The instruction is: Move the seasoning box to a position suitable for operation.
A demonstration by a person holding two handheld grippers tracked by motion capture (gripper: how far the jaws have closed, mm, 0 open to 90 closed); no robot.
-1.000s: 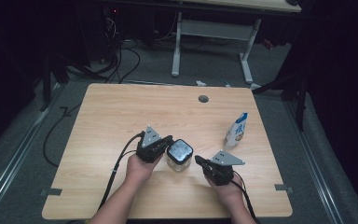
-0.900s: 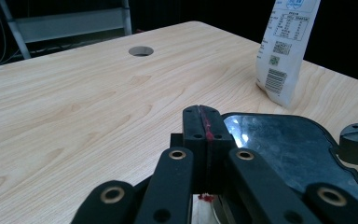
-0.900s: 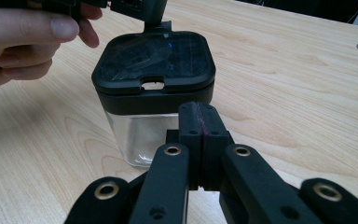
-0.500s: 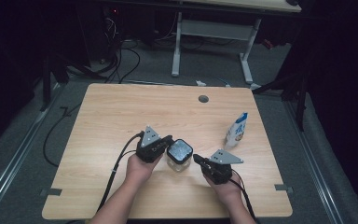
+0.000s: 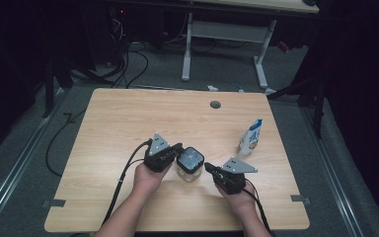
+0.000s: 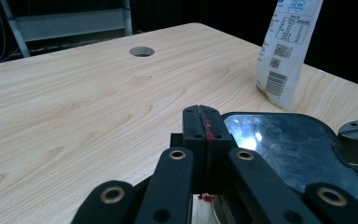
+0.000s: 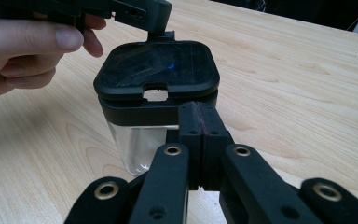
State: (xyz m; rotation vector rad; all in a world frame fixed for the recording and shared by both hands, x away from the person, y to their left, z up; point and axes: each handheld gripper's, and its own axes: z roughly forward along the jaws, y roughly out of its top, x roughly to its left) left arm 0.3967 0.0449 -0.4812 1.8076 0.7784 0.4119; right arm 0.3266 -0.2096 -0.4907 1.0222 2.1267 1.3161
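Pressing my left gripper against the far-left edge of the lid, I keep its jaws together, with nothing visible between them in the left gripper view; the tips touch or nearly touch the black rim. My right gripper sits just to the right of the jar, its jaws likewise closed flat on each other and empty, tips just short of the lid's near-right corner. Between the two stands the jar, near the front middle of the table: a clear, squarish container with a black lid that has a glossy top and a small notch on the side facing my right gripper. I judge it light, rigid and probably empty, so it would skid or tip if pushed high up. The clear wall looks slick; the lid's rim or the notch seems the best hold. A white pouch stands farther right, well apart.
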